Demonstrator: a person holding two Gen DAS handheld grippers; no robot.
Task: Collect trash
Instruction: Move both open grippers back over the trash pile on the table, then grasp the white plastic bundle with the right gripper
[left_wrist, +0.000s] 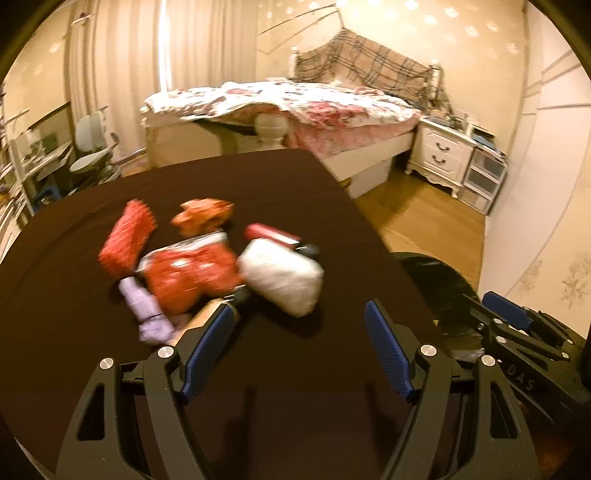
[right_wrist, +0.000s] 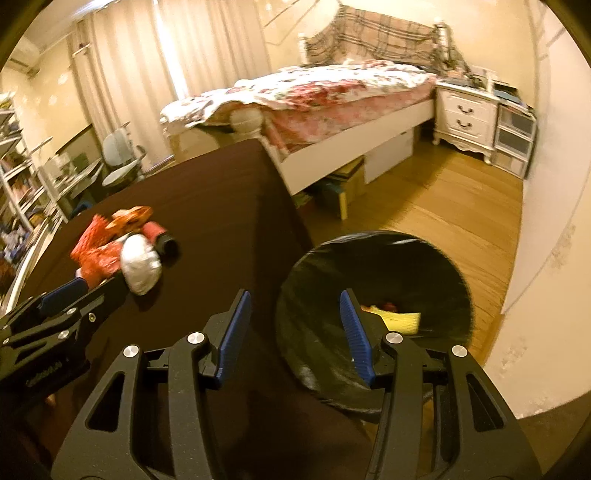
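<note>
Left gripper (left_wrist: 299, 336) spread wide, nothing in it, over dark surface (left_wrist: 258, 192); trash pile just ahead-left: white wad (left_wrist: 282, 277), red wrapper (left_wrist: 192, 273), purple bit (left_wrist: 146, 314). Right gripper (right_wrist: 291, 332) also released w/ nothing held, bin (right_wrist: 321, 369) w/ yellow scrap (right_wrist: 400, 319) right in front of its right finger.

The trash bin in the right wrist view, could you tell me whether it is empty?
No, the trash bin already holds a yellow item and something red at its bottom.
</note>
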